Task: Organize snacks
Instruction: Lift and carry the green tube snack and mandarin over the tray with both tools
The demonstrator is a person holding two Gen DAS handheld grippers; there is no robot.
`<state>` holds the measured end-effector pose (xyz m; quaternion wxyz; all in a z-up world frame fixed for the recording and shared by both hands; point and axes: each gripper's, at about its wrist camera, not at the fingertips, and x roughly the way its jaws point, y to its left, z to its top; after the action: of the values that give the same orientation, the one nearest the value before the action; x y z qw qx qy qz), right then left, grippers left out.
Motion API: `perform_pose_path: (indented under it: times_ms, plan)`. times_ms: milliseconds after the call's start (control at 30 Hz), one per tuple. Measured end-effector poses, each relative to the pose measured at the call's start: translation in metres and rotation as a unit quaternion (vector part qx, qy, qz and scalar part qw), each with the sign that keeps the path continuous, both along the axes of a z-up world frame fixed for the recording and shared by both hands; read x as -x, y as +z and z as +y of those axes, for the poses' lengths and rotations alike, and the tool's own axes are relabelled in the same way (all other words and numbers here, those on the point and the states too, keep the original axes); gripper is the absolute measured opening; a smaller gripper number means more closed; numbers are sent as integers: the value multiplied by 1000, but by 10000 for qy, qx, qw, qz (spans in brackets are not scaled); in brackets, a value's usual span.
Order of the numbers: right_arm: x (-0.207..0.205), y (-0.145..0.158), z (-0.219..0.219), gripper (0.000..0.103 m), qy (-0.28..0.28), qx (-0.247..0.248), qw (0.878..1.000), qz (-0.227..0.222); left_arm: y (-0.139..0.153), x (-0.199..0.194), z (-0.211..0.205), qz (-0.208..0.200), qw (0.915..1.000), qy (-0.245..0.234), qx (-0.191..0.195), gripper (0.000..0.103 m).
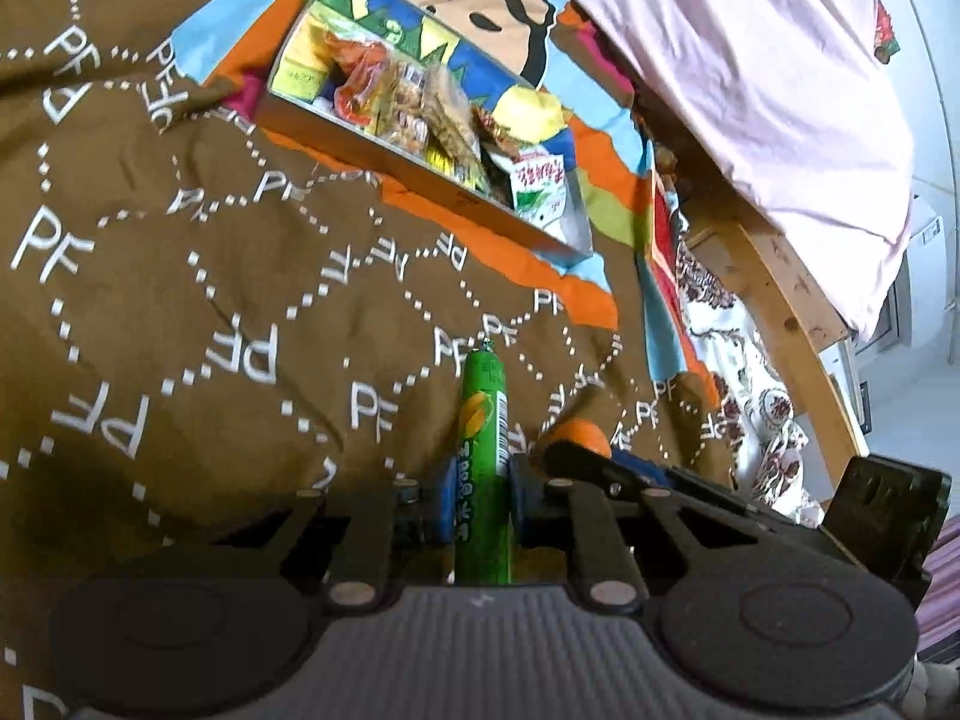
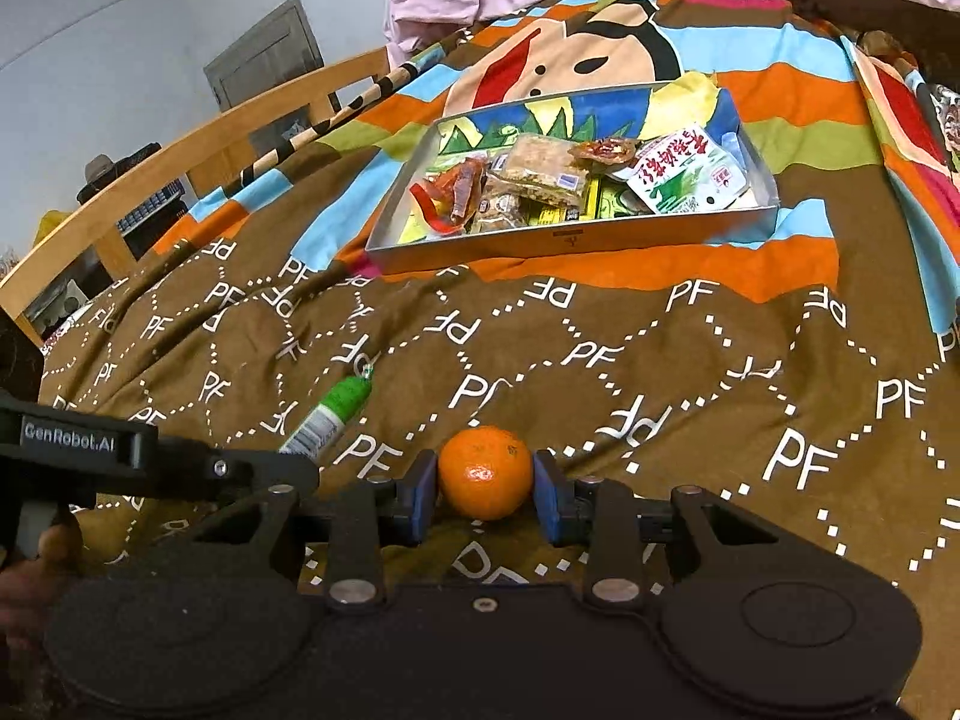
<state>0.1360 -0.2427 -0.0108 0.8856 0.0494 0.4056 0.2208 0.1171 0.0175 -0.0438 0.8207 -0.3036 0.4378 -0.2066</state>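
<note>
My left gripper [image 1: 480, 501] is shut on a long green sausage stick [image 1: 483, 444] that points forward over the brown quilt. In the right wrist view that same sausage stick [image 2: 327, 417] pokes out beside the left gripper's black body at the lower left. My right gripper [image 2: 485, 495] is shut on a round orange tangerine [image 2: 485, 471], held between its blue pads. The tangerine [image 1: 579, 435] also shows in the left wrist view, just right of the stick. Ahead of both grippers lies a shallow cardboard snack tray [image 2: 570, 240], also [image 1: 384, 150], filled with several packets.
The brown quilt [image 2: 660, 372] with white lettering and bright stripes covers the bed. A pink blanket [image 1: 750, 78] lies behind the tray. A wooden bed rail [image 2: 198, 150] runs along the left in the right wrist view, and the rail [image 1: 792, 324] runs along the right in the left wrist view.
</note>
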Motion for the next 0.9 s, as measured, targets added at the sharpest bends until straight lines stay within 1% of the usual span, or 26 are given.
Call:
perform_pose_path:
  times_ms: [100,200,433,700,900]
  plan:
    - [0,5,1,36,20,80,9998,-187,7,-6,0,-128,9999,10,17,19]
    - [0,15,3,36,122,246,9981,-546,19,-14,1,-388,9992,-10,32,19]
    - [-19,40,0,36,180,263,9934,-1106,52,-41,0,-932,9956,-40,-76,19]
    - [-75,66,2,36,178,186,9860,-1646,81,-87,2,-1469,9891,20,-98,19]
    - [-132,72,10,36,128,-21,9806,-1957,87,-136,7,-1607,9868,134,-116,19]
